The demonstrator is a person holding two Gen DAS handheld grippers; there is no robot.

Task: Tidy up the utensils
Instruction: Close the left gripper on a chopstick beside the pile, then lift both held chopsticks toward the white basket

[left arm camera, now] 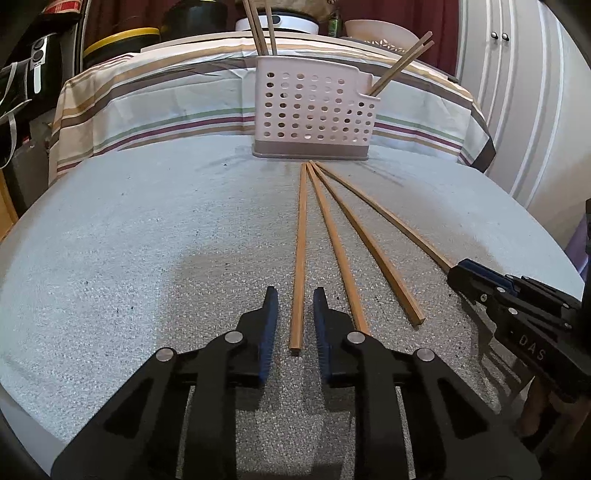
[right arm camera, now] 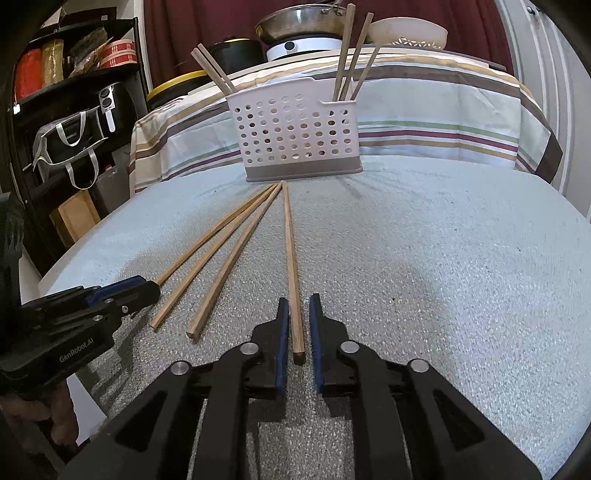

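Observation:
Several wooden chopsticks lie fanned on the grey speckled table (left arm camera: 147, 240), their far tips meeting in front of a white perforated utensil holder (left arm camera: 314, 110) (right arm camera: 295, 136). More chopsticks stand in the holder's two ends. My left gripper (left arm camera: 295, 295) straddles the near end of the leftmost chopstick (left arm camera: 298, 277), open, with a gap on each side of the stick. My right gripper (right arm camera: 298, 301) straddles the near end of the rightmost chopstick (right arm camera: 291, 258), jaws narrow but open, with a slim gap at the right pad. Each gripper shows in the other's view: right gripper (left arm camera: 461, 267), left gripper (right arm camera: 147, 290).
Behind the holder a striped cloth (left arm camera: 147, 110) covers a raised surface with a pot, a bowl (right arm camera: 406, 31) and a white appliance on it. A dark shelf with bags (right arm camera: 74, 110) stands left, a white cabinet (left arm camera: 517, 92) right. The table's round edge curves close on both sides.

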